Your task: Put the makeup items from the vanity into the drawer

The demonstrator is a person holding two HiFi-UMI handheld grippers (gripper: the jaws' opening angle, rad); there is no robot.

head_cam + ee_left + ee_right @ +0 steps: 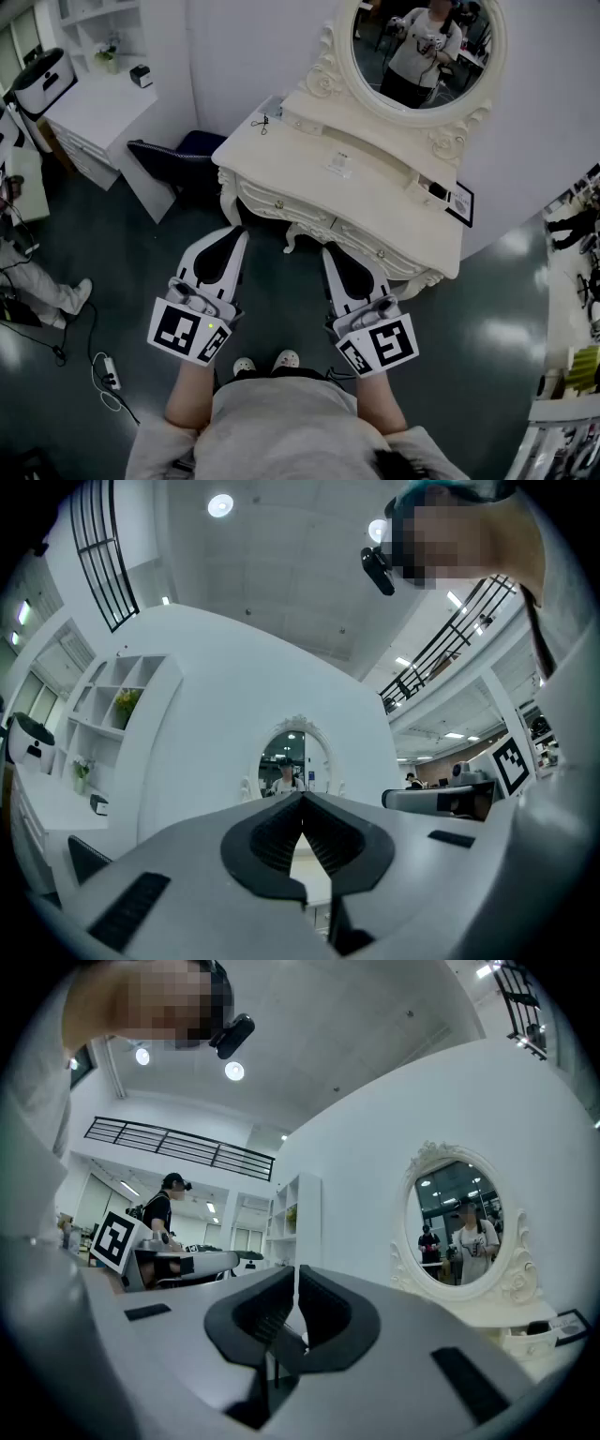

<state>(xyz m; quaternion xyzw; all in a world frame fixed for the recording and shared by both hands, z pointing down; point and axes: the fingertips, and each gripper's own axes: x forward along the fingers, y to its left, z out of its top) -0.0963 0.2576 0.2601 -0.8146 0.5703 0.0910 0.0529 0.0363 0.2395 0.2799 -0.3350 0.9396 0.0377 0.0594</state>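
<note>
While closed: left gripper [236, 232]; right gripper [330, 251]

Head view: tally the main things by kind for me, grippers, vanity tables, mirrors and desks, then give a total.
White handheld two-jaw grippers: 2, the left gripper and the right gripper, both shut with nothing between the jaws
Cream carved vanity table: 1
Oval cream-framed mirror: 1
Plain white desk: 1
Total: 5
</note>
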